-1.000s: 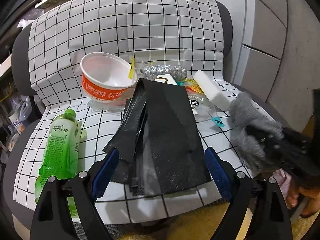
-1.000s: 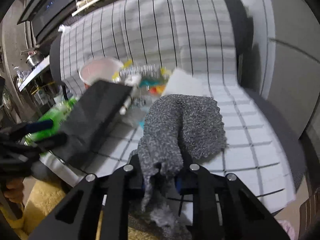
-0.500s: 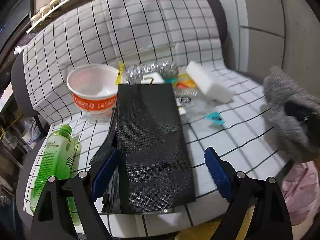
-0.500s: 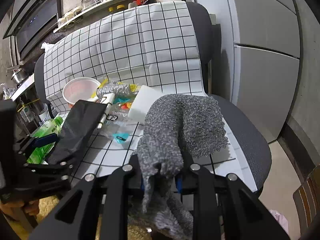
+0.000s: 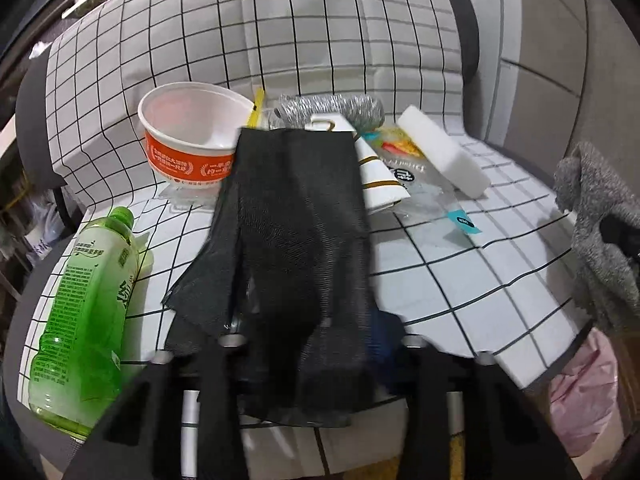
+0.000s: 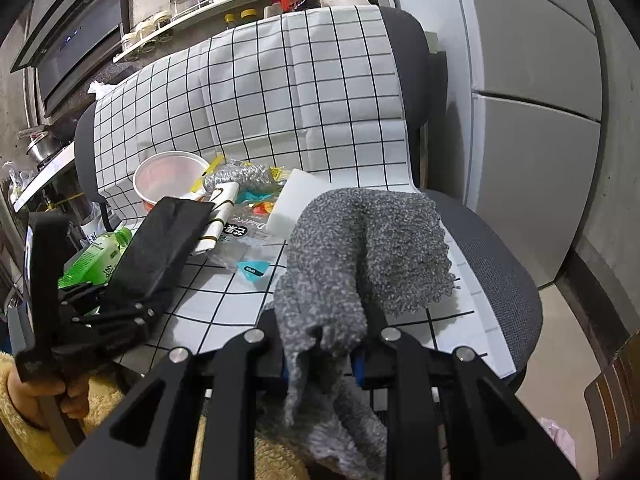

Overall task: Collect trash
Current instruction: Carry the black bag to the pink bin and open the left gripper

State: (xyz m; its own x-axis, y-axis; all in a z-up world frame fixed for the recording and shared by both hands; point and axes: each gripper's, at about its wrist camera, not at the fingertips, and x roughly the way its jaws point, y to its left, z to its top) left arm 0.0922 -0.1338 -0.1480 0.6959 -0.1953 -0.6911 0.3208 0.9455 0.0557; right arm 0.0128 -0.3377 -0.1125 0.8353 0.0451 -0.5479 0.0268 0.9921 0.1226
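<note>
A black plastic bag lies lengthwise down the checked cloth on the chair seat. Its near end is bunched between the jaws of my left gripper, which are closing and pinching it. The right wrist view shows that bag rising from the left gripper. My right gripper is shut on a grey fuzzy cloth, which it holds over the seat's right side. Behind the bag sit an orange paper bowl, a steel scourer, a white sponge block and clear wrappers.
A green bottle lies along the seat's left edge. The chair back rises behind the litter. A pink bag sits on the floor to the right. Grey cabinets stand on the right. A hand in a yellow fleece sleeve holds the left gripper.
The left gripper's jaws have come together on the near end of the black bag, bunching it. The right gripper, still holding the grey cloth, has drifted slightly.
</note>
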